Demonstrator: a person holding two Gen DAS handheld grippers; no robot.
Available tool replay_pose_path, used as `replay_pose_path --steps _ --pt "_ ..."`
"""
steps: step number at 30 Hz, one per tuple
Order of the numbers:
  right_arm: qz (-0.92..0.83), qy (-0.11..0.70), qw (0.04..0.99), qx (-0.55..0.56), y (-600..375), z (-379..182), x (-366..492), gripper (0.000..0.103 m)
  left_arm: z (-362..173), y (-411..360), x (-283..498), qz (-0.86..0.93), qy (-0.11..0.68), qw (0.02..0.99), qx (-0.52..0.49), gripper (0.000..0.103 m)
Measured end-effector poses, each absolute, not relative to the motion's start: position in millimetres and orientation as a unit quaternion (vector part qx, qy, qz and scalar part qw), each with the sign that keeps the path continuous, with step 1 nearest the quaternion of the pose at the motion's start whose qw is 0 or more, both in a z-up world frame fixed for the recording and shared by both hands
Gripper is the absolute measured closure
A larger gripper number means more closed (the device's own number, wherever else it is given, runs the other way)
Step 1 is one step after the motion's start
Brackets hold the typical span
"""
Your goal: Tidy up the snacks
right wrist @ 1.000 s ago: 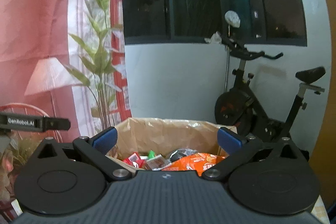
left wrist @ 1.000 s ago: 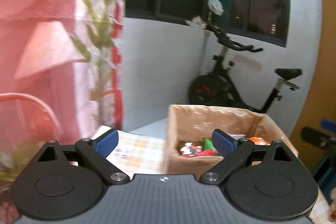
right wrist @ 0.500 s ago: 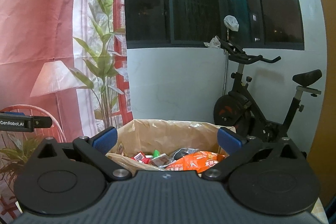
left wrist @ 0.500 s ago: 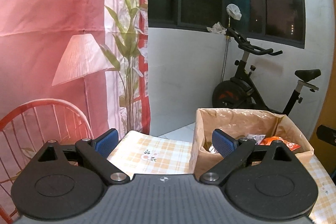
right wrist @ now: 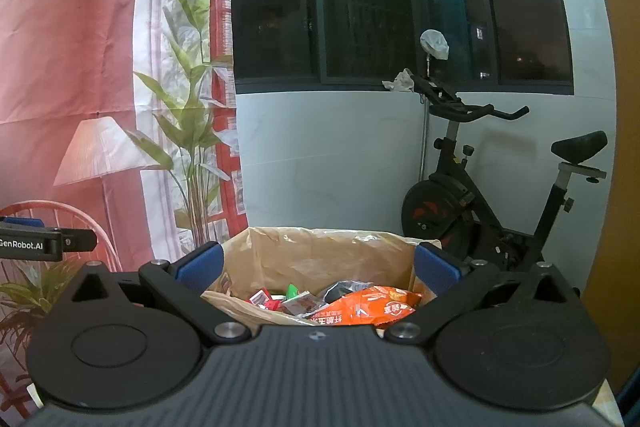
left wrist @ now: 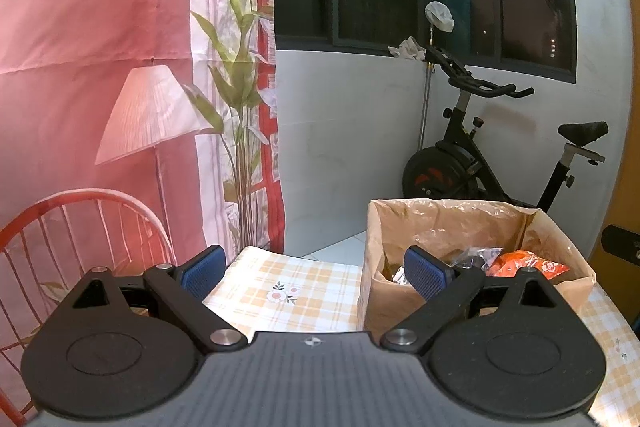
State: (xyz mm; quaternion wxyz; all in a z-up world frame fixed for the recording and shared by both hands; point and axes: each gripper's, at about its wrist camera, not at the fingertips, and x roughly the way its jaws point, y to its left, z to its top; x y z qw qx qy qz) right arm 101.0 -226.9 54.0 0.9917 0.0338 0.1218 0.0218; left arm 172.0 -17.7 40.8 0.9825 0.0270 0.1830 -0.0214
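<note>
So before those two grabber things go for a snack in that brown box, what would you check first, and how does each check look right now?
1. Left gripper open and empty: ok.
2. Right gripper open and empty: ok.
3. Right gripper lined up over the cardboard box: ok.
4. Top snack reachable: the orange snack bag lies on the pile, uncovered: ok.
5. Bare checked tablecloth beside the box for setting snacks down: ok.
6. Box steady enough not to slide: cannot tell.

The left tool (left wrist: pixel 316 271) hangs wide open and empty above a checked worktop (left wrist: pixel 304 291). Ahead to its right stands a lined cardboard box (left wrist: pixel 460 227) holding an orange snack packet (left wrist: pixel 528 261). An exercise bike (left wrist: pixel 472 155) stands beyond.
</note>
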Motion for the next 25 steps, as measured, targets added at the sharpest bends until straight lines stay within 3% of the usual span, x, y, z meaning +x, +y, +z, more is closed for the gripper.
replay_pose_path --steps 25 --pt "0.019 0.119 0.992 0.038 -231.6 54.8 98.3 0.000 42.8 -14.5 170.3 -0.037 0.173 0.984 0.028 0.006"
